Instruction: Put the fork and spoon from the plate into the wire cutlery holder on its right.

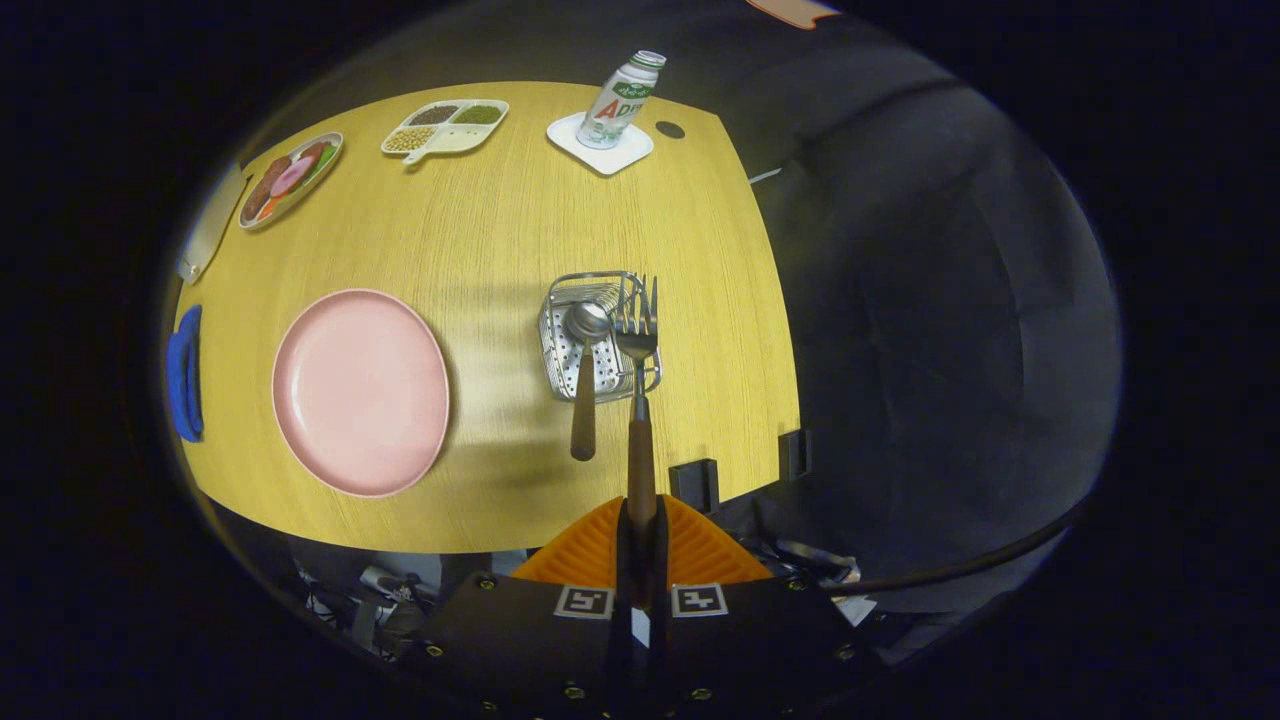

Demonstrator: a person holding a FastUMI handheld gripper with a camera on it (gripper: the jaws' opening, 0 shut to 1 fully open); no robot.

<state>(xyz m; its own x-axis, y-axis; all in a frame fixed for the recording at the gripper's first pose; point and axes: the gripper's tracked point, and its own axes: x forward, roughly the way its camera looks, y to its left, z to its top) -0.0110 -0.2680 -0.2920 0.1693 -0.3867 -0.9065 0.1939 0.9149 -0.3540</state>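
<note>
Fork (637, 335), gripped by its wooden handle between the jaws of the gripper (641, 520), which are pressed together on it, hangs with its tines over the right side of the wire cutlery holder (560, 350), not yet let go. The spoon (586, 370) already sits in the holder, bowl inside and handle leaning out over the near rim. Left of the holder the pink plate (360, 392) lies bare on the tabletop (500, 230), so by my judgement only lowering and releasing the fork remains.

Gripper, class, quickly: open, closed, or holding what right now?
Gripper: fingers closed on the fork handle, tines over the wire cutlery holder.
</note>
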